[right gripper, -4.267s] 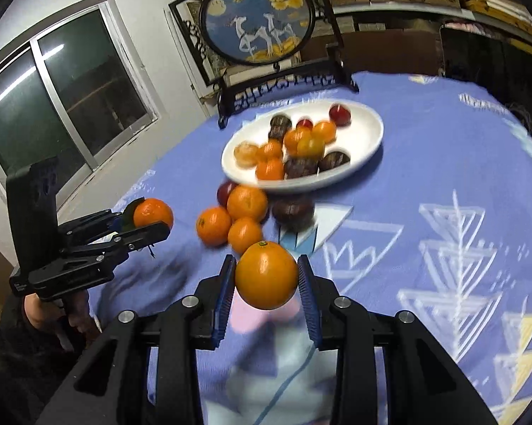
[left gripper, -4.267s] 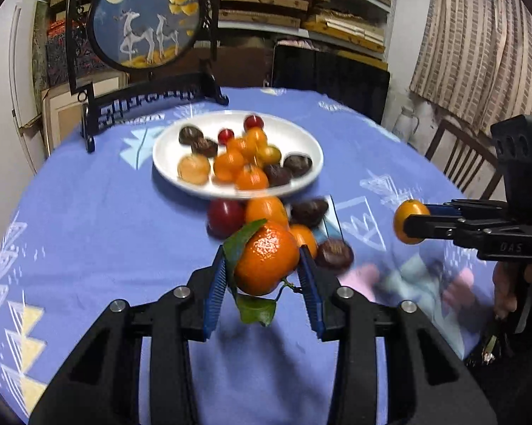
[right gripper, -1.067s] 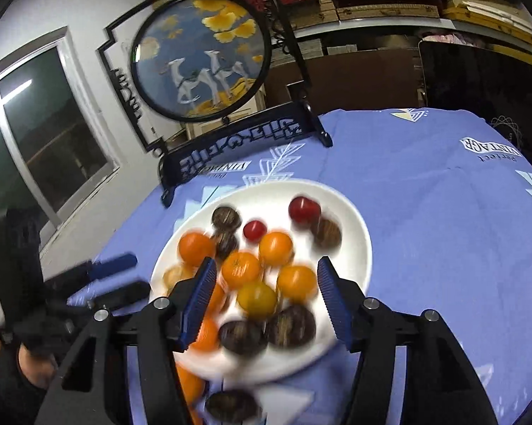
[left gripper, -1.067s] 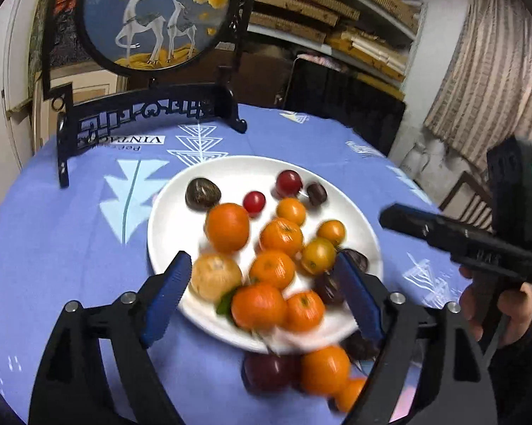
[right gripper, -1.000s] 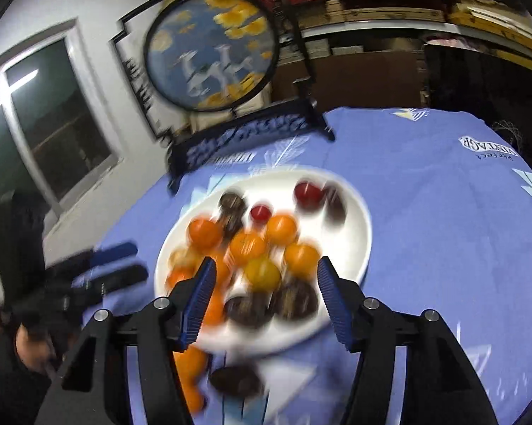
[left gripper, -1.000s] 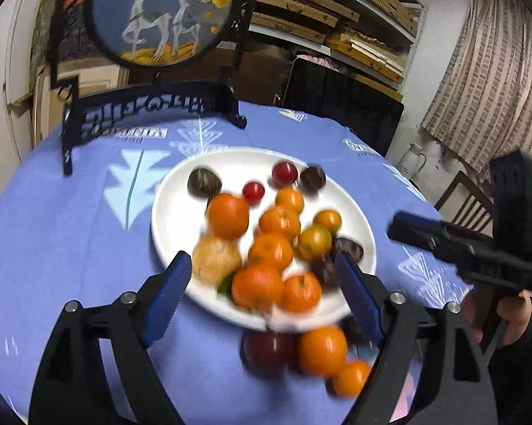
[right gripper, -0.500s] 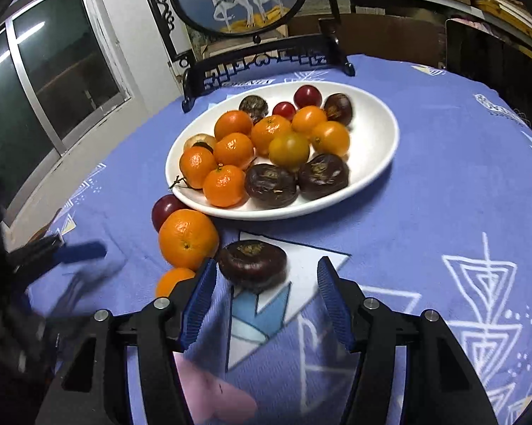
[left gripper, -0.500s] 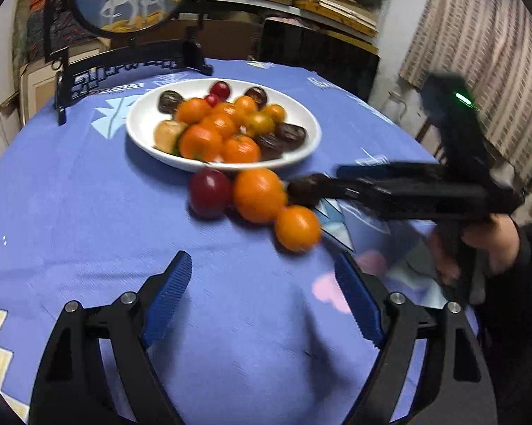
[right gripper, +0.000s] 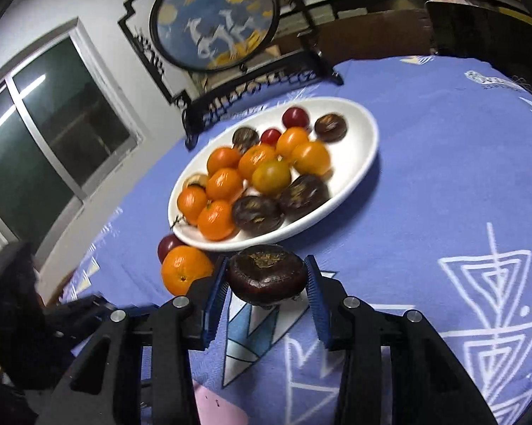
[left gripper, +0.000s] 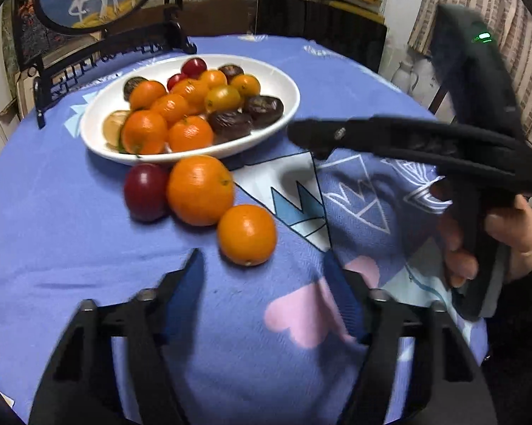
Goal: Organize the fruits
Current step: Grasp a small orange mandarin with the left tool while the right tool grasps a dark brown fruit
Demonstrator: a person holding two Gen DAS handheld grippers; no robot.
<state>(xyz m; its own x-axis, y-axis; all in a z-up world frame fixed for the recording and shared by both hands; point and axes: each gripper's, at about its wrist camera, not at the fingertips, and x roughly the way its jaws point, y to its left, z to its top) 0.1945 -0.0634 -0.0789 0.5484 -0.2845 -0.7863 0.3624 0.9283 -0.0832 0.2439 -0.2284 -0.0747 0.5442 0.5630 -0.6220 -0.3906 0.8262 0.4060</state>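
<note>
A white plate (left gripper: 281, 83) heaped with oranges, red plums and dark brown fruits stands on the blue cloth. In front of it lie a red plum (left gripper: 145, 191), a large orange (left gripper: 200, 189) and a small orange (left gripper: 247, 234). My left gripper (left gripper: 262, 269) hangs low over the cloth, its jaws closing. The small orange sits at their mouth with a gap on each side. My right gripper (right gripper: 266, 283) is closing on a dark brown fruit (right gripper: 267, 265), both pads against its sides, in front of the plate rim (right gripper: 368, 148). The right gripper (left gripper: 301, 132) also crosses the left wrist view, above its shadow.
A round painted screen (right gripper: 216, 17) on a black stand rises behind the plate. A hand (left gripper: 506, 233) holds the right gripper's handle at the right. There is a window at the left, with shelves, a curtain and a chair beyond the table's edge.
The left gripper has drawn back from the plate, sunk toward the small orange and narrowed its jaws. The right gripper has dropped to the dark fruit on the cloth and closed on it.
</note>
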